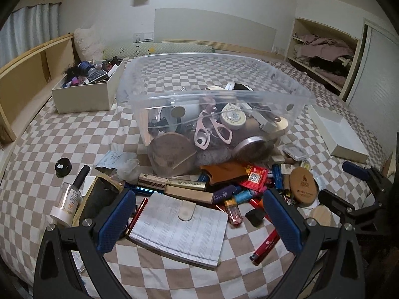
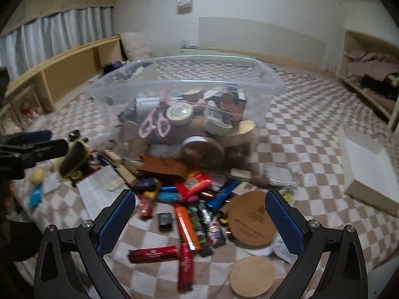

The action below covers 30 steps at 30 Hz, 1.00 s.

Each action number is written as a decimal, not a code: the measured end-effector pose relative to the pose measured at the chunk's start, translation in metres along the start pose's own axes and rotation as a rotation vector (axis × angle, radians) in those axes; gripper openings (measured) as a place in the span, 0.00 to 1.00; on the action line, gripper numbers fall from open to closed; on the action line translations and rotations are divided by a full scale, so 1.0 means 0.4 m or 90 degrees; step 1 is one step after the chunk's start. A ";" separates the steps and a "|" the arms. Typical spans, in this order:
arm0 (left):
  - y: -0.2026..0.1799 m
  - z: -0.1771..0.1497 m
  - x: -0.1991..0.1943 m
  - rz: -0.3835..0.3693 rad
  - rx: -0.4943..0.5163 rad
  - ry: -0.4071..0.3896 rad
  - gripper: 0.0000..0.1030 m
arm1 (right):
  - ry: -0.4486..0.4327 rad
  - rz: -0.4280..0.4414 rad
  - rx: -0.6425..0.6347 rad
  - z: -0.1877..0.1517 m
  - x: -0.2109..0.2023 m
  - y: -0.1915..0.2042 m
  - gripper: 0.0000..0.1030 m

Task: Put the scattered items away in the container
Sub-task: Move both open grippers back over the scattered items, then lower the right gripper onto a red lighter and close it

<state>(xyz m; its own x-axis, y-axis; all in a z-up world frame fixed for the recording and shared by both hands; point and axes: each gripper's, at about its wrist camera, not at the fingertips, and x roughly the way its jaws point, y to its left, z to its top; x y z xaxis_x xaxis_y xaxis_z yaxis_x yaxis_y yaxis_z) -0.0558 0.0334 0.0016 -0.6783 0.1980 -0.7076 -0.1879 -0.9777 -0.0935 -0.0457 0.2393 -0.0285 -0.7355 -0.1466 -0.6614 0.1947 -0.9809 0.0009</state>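
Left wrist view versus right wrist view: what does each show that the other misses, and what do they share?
Only the left wrist view shows the clear bottle with its black cap off, beside the open left claw. Only the right shows a plain wooden disc by the open right claw, plus a blue-and-yellow doll. Both show the clear bin, pink scissors, plaid wallet and checkered bedspread.

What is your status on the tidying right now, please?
Left gripper open over notebook. Right gripper open, empty, above lighters. Clear bin part full; pile remains in front. Nothing blocking.
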 end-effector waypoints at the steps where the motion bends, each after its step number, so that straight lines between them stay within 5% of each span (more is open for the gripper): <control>1: 0.000 -0.003 0.000 0.000 0.000 -0.002 1.00 | -0.008 0.002 -0.001 -0.004 -0.003 -0.001 1.00; 12: -0.049 -0.036 -0.015 0.016 0.059 -0.053 1.00 | -0.040 0.038 0.015 -0.017 -0.034 -0.007 1.00; 18: -0.064 -0.060 -0.010 -0.037 0.044 -0.056 1.00 | -0.030 0.049 0.012 -0.046 -0.020 -0.006 1.00; 30: -0.113 -0.111 0.047 -0.066 0.091 0.027 1.00 | 0.040 0.108 0.035 -0.100 0.024 -0.051 1.00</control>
<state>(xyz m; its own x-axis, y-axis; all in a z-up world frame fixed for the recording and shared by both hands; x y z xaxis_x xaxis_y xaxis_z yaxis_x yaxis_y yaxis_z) -0.0283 0.0782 -0.0385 -0.6206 0.2912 -0.7281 -0.3563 -0.9318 -0.0689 -0.0306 0.2629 -0.0648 -0.6528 -0.3037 -0.6940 0.2758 -0.9485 0.1557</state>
